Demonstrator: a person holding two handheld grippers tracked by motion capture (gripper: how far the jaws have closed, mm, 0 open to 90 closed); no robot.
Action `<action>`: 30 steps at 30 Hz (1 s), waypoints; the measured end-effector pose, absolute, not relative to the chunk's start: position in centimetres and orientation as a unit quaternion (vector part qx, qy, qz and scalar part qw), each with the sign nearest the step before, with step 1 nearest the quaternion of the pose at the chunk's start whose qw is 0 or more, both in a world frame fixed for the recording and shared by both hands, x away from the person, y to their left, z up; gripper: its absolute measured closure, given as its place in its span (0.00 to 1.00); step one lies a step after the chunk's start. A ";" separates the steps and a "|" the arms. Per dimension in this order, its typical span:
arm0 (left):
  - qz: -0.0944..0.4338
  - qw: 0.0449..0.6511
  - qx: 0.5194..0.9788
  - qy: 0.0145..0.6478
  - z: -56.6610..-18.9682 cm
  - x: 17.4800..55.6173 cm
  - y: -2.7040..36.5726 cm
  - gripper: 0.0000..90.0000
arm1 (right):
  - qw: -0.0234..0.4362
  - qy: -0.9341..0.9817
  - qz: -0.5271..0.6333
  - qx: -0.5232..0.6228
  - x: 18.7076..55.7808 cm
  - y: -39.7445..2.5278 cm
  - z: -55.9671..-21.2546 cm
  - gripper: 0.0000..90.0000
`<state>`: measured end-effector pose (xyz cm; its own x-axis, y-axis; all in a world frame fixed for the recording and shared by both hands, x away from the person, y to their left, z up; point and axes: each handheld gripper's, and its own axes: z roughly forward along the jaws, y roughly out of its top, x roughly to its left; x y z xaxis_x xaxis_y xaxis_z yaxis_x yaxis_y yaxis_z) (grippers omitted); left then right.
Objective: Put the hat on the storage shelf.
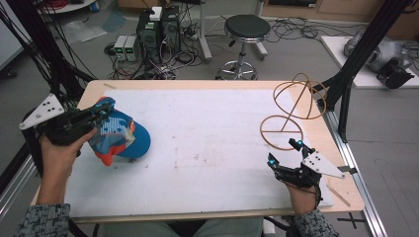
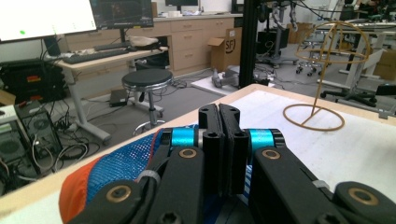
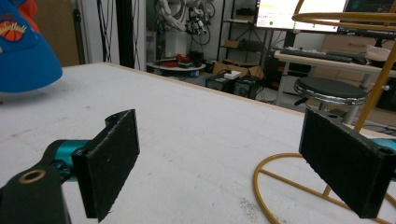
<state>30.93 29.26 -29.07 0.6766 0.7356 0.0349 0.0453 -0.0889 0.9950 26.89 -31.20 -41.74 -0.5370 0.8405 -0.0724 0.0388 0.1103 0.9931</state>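
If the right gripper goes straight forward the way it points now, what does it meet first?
Probably the stand. The right gripper, jaws open, points at its ring base, which lies just ahead on the table. Depth is unclear, so it might pass over the ring and meet the upright rod instead.

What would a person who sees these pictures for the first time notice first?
The eye goes first to the blue and orange cap at the left side of the white table, where the left gripper is shut on it and tilts it up. Next comes the golden wire stand near the table's far right corner. The right gripper is open just in front of the stand's ring base.
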 end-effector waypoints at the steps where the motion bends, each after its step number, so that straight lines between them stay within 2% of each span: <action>1: 0.283 0.610 0.684 0.283 -28.7 31.1 29.0 0.98 | 0.347 0.660 0.578 0.333 26.9 -31.2 -41.7 0.13; 19: 0.280 0.616 0.705 0.211 -23.3 34.6 22.9 0.98 | 0.345 0.661 0.575 0.338 26.3 -31.8 -41.9 0.13; 30: 0.280 0.635 0.698 0.179 -19.8 36.5 19.5 0.98 | 0.345 0.660 0.573 0.342 25.7 -32.4 -42.0 0.13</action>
<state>36.47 19.51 -19.77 0.7792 0.6050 0.1637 -0.1060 -0.1302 0.9858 25.73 -32.42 -41.99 -0.5286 0.8464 -0.0642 0.0560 0.1103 0.9923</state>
